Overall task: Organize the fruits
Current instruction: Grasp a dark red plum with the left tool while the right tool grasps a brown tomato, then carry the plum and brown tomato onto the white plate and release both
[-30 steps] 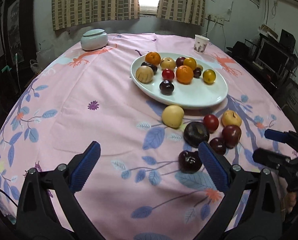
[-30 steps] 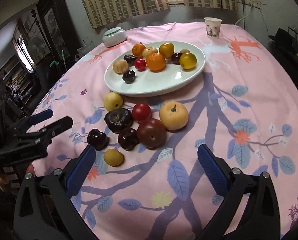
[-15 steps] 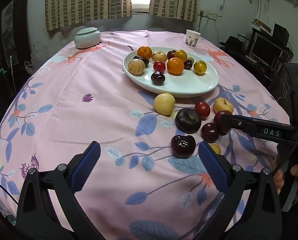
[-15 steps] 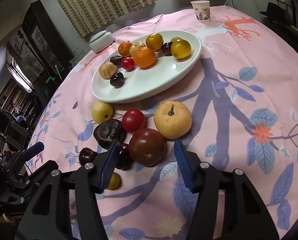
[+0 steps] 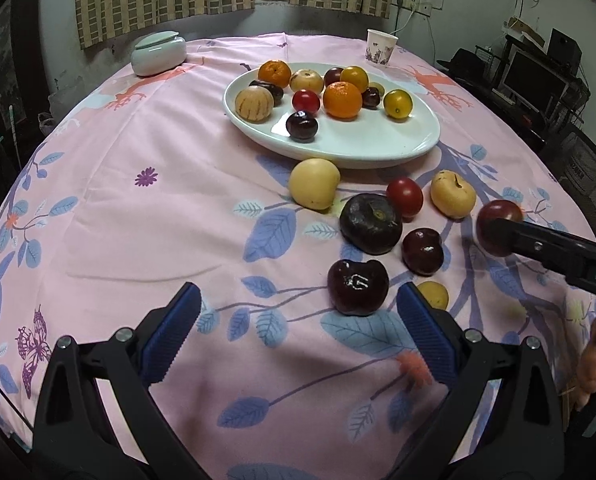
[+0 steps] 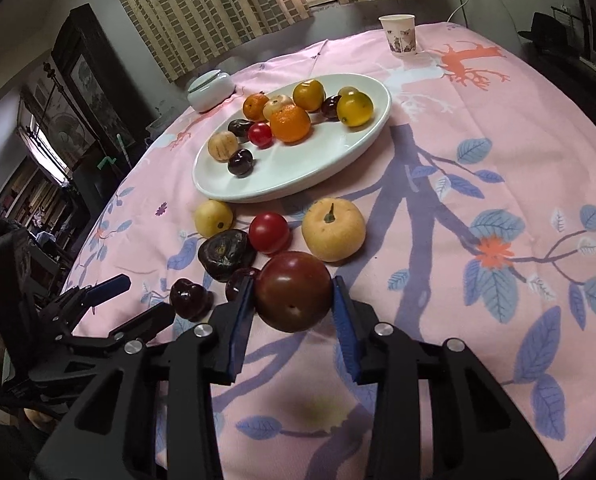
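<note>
The right tool is closing on a dark red plum, whose sides sit against both blue pads at the lower middle of the right wrist view. The left tool is spread wide with nothing between its pads, low in its own frame over the pink cloth of the counter. Just above its right pad lies a dark cherry-like fruit (glossy, with a small yellow fruit beside it). Further up lie a black fruit, a red tomato and two pale yellow apples. The white plate, in the upper middle, holds oranges and other small fruit.
</note>
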A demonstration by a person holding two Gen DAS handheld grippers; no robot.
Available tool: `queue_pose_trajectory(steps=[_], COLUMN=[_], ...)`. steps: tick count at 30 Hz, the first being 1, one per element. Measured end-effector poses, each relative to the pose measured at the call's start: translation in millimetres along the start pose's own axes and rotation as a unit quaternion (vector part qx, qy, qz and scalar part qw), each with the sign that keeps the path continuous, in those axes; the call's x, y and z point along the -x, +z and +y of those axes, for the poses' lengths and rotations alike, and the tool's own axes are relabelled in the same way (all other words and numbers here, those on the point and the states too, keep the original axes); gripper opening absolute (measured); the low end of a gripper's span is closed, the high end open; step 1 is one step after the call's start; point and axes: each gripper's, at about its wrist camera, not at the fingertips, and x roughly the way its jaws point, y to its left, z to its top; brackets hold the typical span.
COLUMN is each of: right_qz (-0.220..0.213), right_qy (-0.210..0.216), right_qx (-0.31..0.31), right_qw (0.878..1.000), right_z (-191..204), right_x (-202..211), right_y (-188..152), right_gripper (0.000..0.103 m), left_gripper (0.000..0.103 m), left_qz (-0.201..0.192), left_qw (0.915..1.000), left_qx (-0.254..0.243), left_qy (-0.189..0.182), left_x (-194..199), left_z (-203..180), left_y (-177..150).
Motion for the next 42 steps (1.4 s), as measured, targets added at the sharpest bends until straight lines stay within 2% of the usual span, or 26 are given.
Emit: queue_pose_trajectory(steps=[4, 7, 10, 12, 20, 36, 42], right_qz=[-0.002, -0.004, 0.0, 0.003, 0.003, 0.004, 0.004], right_qy=[0.004, 0.009, 0.015, 0.018, 0.021, 0.013, 0.017], right_qx=[0.0, -0.002, -0.003, -0.002, 0.011, 0.04, 0.062], right_qw=[1.0, 1.0, 1.0, 1.0, 1.0, 0.999, 0.998], right_z=[-4, -5, -6, -4, 6, 25, 34], right_x=[9, 11, 9, 8, 10, 10, 9], right_y=[-5, -7, -9, -10, -12, -13, 0], right_gripper=[0.039, 0.039, 0.039, 0.039, 0.039, 0.039, 0.039], left_gripper=[0.097, 0.089, 0.071, 0.036, 0.036, 0.037, 0.037], left_qz=[0.02, 0.032, 0.021, 0.014, 0.014, -0.01, -0.016], left_qw=[0.9997, 0.9994, 0.9997, 0.9996, 0.9991, 0.9991, 0.9988], left_qx=[-0.004, -0.01, -0.01, -0.013, 0.002, 0.001, -0.001], left_qy=[-0.01, -0.012, -0.007, -0.018, -0.039, -0.042, -0.045], left_x=[-16, -25, -25, -22, -11, 14, 19], left_z=[-8, -14, -17, -17, -13, -9, -6], left_y=[0, -1, 0, 1, 0, 4, 22])
